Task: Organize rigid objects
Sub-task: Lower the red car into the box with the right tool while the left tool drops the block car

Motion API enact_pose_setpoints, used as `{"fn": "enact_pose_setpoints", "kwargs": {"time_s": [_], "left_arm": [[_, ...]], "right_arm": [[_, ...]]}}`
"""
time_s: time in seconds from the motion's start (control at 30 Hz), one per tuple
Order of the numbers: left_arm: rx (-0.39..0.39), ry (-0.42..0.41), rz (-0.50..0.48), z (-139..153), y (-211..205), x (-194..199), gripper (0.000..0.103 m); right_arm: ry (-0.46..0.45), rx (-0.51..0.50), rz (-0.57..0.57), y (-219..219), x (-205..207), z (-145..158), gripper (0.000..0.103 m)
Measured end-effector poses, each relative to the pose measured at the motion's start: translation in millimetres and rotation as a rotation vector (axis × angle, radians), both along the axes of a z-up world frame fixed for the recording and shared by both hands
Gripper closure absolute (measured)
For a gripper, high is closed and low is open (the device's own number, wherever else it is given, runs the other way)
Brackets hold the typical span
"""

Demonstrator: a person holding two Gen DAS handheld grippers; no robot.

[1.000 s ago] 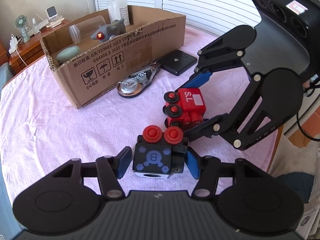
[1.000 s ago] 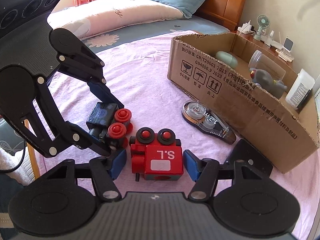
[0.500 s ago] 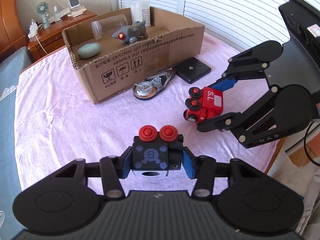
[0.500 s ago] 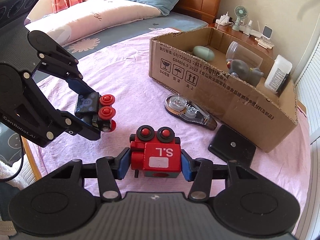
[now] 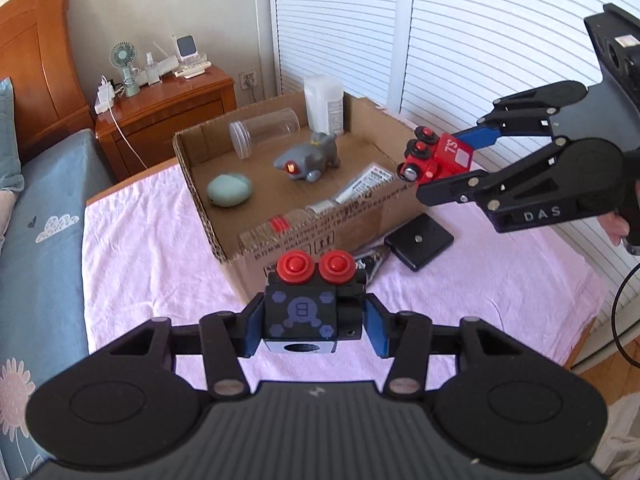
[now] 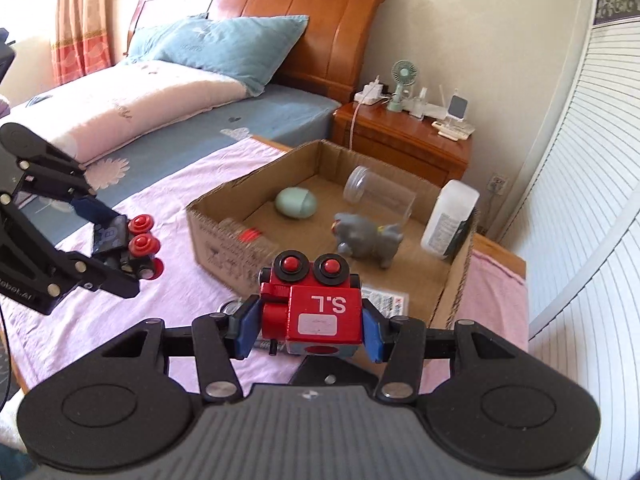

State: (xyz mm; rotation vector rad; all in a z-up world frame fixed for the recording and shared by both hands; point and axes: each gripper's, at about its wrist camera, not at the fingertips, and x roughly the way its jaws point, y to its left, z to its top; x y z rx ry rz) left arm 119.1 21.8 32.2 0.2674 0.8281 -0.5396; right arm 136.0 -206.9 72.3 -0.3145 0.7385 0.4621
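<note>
My left gripper [image 5: 312,326] is shut on a black toy train car [image 5: 306,312] with red wheels and a "B" mark, lifted above the pink cloth just in front of the cardboard box [image 5: 240,256]. My right gripper [image 6: 310,330] is shut on a red toy train car [image 6: 320,312] marked "S.L", held in the air near the box's front wall [image 6: 218,248]. In the left wrist view the red car [image 5: 440,156] hangs over the box's right corner. In the right wrist view the black car [image 6: 120,240] sits to the left, in the other gripper.
The box holds a clear jar [image 5: 264,132], a grey toy animal [image 5: 310,158], a green egg shape [image 5: 230,190] and a white bottle [image 5: 324,102]. A black square plate [image 5: 418,238] and a tape dispenser [image 5: 370,260] lie on the cloth beside it. A bed and nightstand [image 6: 400,140] stand behind.
Both grippers closed on their train cars and lifted them off the cloth. Both have risen and now look down into the box from higher up.
</note>
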Motion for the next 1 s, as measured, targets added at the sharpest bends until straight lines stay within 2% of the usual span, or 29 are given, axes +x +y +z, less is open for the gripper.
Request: {"fn": "enact_pose_setpoints", "kwargs": {"time_s": [0.13,0.23,0.5,0.57,0.6,0.63,0.7,1.0], "left_arm": [[0.0,-0.027,0.014,7.0,-6.5,20.8,0.053],[-0.001,-0.033,0.023,9.9,-9.6,34.8,0.053],[-0.003,-0.037,0.045,12.0,-15.1,62.7,0.053],[-0.001,-0.037,0.05,12.3,-16.7,67.8,0.053],[0.0,-0.038,0.051,12.7,-17.6,70.4,0.053],[-0.002,-0.038,0.053,13.4,-17.9,72.8,0.053],[-0.005,-0.035,0.056,14.7,-18.7,77.7,0.053],[0.01,-0.011,0.092,12.9,-31.1,111.2,0.053]], "right_arm": [[-0.009,-0.015,-0.068,-5.2,37.1,-0.7,0.047],[0.031,-0.014,-0.108,-5.9,64.2,-11.7,0.047],[0.098,-0.025,-0.162,1.2,99.2,-42.0,0.046],[0.076,-0.024,-0.183,1.6,98.5,-42.2,0.029],[0.065,-0.017,-0.194,0.5,98.3,-40.5,0.009],[0.05,-0.005,-0.198,-0.5,96.2,-37.9,0.003],[0.024,0.011,-0.199,-2.2,87.5,-30.4,0.003],[0.058,-0.003,-0.302,-5.2,37.7,-7.6,0.0]]}}
